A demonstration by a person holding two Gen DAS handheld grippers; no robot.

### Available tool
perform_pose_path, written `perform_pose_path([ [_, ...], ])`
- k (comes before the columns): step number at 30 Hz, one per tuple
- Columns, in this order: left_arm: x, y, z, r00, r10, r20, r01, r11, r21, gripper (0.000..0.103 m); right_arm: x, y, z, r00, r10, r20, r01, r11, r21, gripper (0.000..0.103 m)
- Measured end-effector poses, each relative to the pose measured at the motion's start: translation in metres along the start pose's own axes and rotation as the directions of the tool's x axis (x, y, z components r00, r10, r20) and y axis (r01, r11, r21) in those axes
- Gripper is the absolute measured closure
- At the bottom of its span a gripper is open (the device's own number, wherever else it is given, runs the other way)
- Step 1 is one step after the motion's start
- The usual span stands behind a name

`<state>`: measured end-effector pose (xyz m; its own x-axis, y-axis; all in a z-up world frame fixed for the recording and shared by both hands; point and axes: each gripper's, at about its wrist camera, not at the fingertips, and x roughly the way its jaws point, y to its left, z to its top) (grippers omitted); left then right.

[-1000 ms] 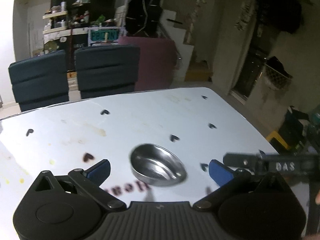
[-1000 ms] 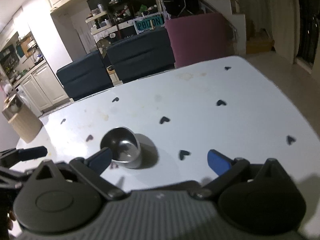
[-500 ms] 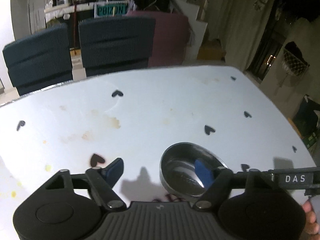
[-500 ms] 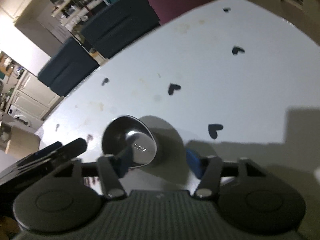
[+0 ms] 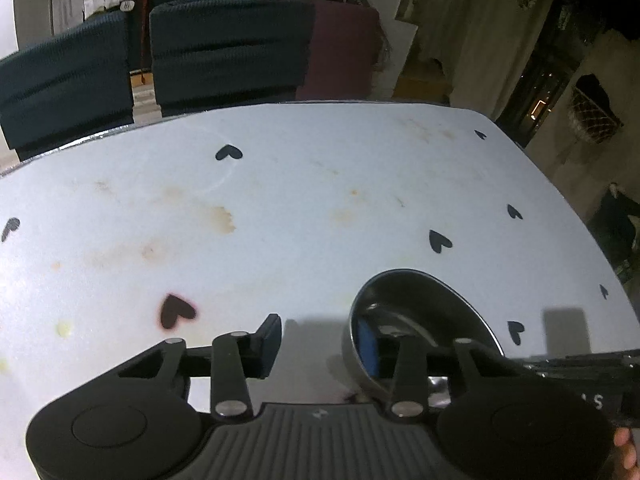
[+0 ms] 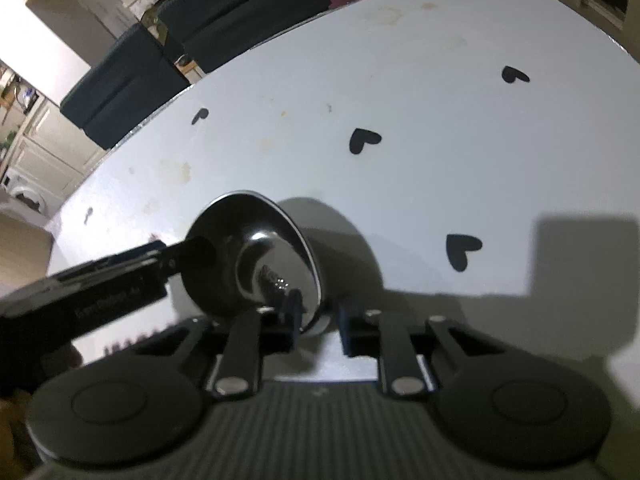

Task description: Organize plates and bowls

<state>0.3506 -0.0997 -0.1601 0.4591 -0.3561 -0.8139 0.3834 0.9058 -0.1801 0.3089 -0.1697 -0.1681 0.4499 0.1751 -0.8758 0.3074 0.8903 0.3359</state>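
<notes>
A single steel bowl (image 5: 420,300) stands upright on the white table (image 5: 320,200), which is printed with black hearts. My left gripper (image 5: 320,342) straddles the bowl's left wall, its right finger (image 5: 366,346) inside and its left finger outside. Its jaws are closing, with a wide gap still on the outer side. In the right wrist view the bowl (image 6: 248,240) has my right gripper (image 6: 320,318) over its right wall, one finger (image 6: 294,308) inside. Those jaws are closing too, narrow around the rim but not clearly pressing. The left gripper's finger (image 6: 196,256) reaches in from the left.
Two dark chairs (image 5: 228,48) and a maroon one (image 5: 344,52) stand at the table's far edge. Brownish stains (image 5: 222,220) mark the tabletop. The table's right edge (image 5: 560,196) drops to the floor. The right gripper's body (image 5: 568,364) crosses the lower right.
Both grippers have come down and forward onto the bowl. Their jaws went from wide open to narrow. Each now has one finger inside the bowl and one outside.
</notes>
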Motion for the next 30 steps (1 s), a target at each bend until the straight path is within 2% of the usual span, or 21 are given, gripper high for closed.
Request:
perform_pose_path([
  [5,-0.002,-0.002,-0.002,1.000,-0.019,-0.009,0.019,1.000,0.011,0.068,0.004,0.004,0.002,0.999,-0.027,0.029,0.028,0.999,-0.030,0.090],
  [7,-0.004,-0.004,-0.004,0.999,-0.032,-0.013,0.032,0.999,0.012,0.075,0.005,0.006,0.003,0.999,-0.031,0.037,0.033,0.999,-0.041,0.093],
  [9,-0.005,-0.007,-0.005,0.999,-0.049,-0.022,0.049,0.999,0.012,0.088,0.004,0.008,0.003,0.999,-0.031,0.043,0.033,0.998,-0.051,0.094],
  [11,-0.005,-0.011,-0.006,0.998,-0.057,-0.031,0.057,0.998,0.020,0.095,0.002,0.009,0.002,0.998,-0.032,0.049,0.035,0.997,-0.064,0.094],
  [18,-0.028,-0.019,-0.006,0.998,-0.061,0.022,0.061,0.998,0.010,0.095,-0.011,0.010,0.005,0.996,-0.036,0.078,0.044,0.993,-0.108,0.096],
  [30,-0.096,-0.058,-0.013,0.983,-0.093,0.156,0.090,0.995,0.031,0.094,-0.084,-0.006,-0.011,0.976,0.064,0.207,-0.036,0.990,-0.136,0.096],
])
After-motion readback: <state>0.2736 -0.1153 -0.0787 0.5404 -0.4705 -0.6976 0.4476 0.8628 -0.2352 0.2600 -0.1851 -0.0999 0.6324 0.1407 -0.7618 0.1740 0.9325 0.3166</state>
